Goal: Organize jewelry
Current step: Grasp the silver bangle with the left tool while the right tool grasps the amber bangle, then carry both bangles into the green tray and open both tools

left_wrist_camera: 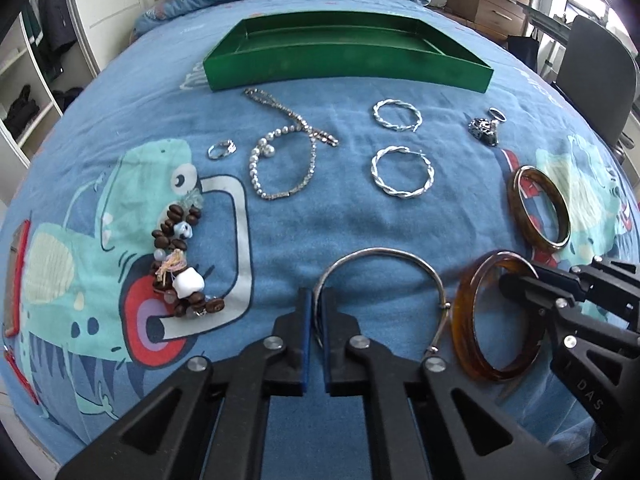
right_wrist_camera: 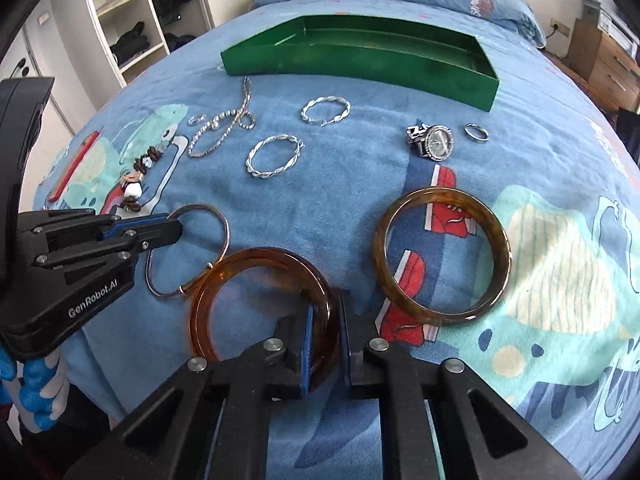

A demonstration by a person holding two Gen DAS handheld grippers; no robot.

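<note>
My left gripper [left_wrist_camera: 317, 300] is shut on the rim of a thin silver bangle [left_wrist_camera: 384, 254], which also shows in the right wrist view [right_wrist_camera: 222, 222]. My right gripper [right_wrist_camera: 325, 308] is shut on an amber bangle [right_wrist_camera: 248, 264], seen in the left wrist view [left_wrist_camera: 464, 320] beside the silver one. The two bangles touch or overlap. An empty green tray [left_wrist_camera: 352, 76] lies at the far side of the bed. The left gripper [right_wrist_camera: 176, 232] shows from the side in the right wrist view.
On the blue bedspread lie a darker brown bangle [right_wrist_camera: 500, 240], two twisted silver hoops [left_wrist_camera: 402, 194] [left_wrist_camera: 396, 114], a pearl and crystal necklace [left_wrist_camera: 280, 152], a small ring [left_wrist_camera: 222, 148], a bead bracelet [left_wrist_camera: 176, 256], a watch [right_wrist_camera: 438, 142] and a ring [right_wrist_camera: 476, 133].
</note>
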